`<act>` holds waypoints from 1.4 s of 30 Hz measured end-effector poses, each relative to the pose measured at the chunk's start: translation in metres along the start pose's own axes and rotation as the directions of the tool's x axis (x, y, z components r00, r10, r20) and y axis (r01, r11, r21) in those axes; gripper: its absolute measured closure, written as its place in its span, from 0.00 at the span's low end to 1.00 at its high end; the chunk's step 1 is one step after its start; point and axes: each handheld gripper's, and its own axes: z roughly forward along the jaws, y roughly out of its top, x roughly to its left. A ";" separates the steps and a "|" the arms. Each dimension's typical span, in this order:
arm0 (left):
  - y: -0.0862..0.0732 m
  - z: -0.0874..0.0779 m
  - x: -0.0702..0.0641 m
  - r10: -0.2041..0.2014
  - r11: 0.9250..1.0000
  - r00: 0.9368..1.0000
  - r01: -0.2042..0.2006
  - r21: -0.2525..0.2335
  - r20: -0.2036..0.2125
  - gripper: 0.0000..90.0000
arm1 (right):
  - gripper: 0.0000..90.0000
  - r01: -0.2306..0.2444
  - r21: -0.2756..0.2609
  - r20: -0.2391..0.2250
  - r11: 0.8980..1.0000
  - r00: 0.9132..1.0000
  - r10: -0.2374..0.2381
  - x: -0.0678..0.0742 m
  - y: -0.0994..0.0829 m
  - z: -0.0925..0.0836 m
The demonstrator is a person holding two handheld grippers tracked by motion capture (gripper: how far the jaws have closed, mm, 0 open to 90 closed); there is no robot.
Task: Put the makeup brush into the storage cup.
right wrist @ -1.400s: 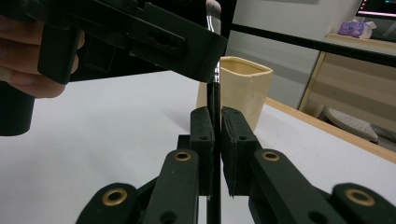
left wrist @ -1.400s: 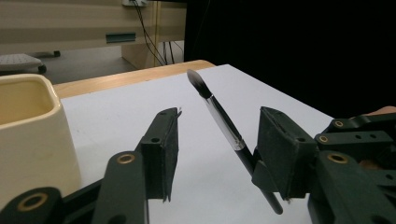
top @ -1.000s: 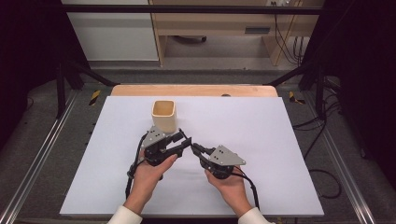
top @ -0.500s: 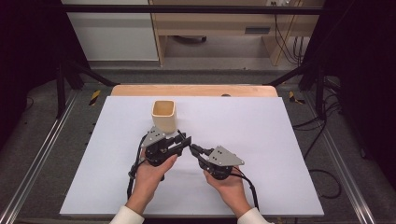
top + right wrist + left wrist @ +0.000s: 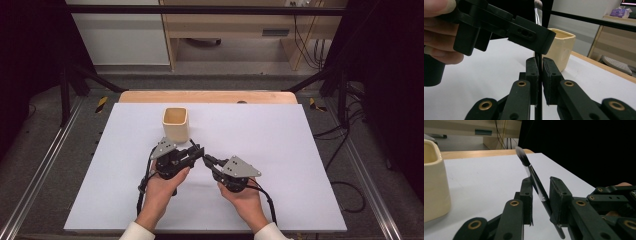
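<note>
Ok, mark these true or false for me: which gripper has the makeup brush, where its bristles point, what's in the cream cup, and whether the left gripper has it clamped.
1. The right gripper is shut on the slim black-handled makeup brush. True.
2. The brush stands inside the cream square ceramic cup. False: it is held above the white table mat, outside the cup.
3. The bristle tip points upward. True.
4. The left gripper is clamped tight on the handle. False: its jaws have just been closing around the handle, but a gap shows at one pad.
5. The cup lies tipped over. False: it stands upright.
</note>
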 end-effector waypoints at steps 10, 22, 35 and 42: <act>0.001 0.001 -0.006 0.018 1.000 0.999 -0.018 0.001 0.032 0.93 | 0.93 -0.022 0.010 -0.004 1.000 1.000 0.022 -0.001 -0.001 0.001; 0.004 -0.003 -0.004 0.050 0.999 0.999 -0.050 -0.017 0.007 0.93 | 0.89 -0.038 0.031 -0.013 0.999 0.999 0.039 -0.002 -0.003 0.002; 0.007 -0.007 -0.002 0.090 0.996 0.996 -0.090 -0.010 -0.014 0.93 | 0.76 -0.050 0.066 -0.004 0.997 0.999 0.051 -0.003 -0.004 0.003; 0.007 -0.011 0.002 0.100 0.995 0.995 -0.100 -0.001 -0.028 0.93 | 0.57 -0.060 0.095 0.019 0.994 0.998 0.058 -0.003 -0.006 0.004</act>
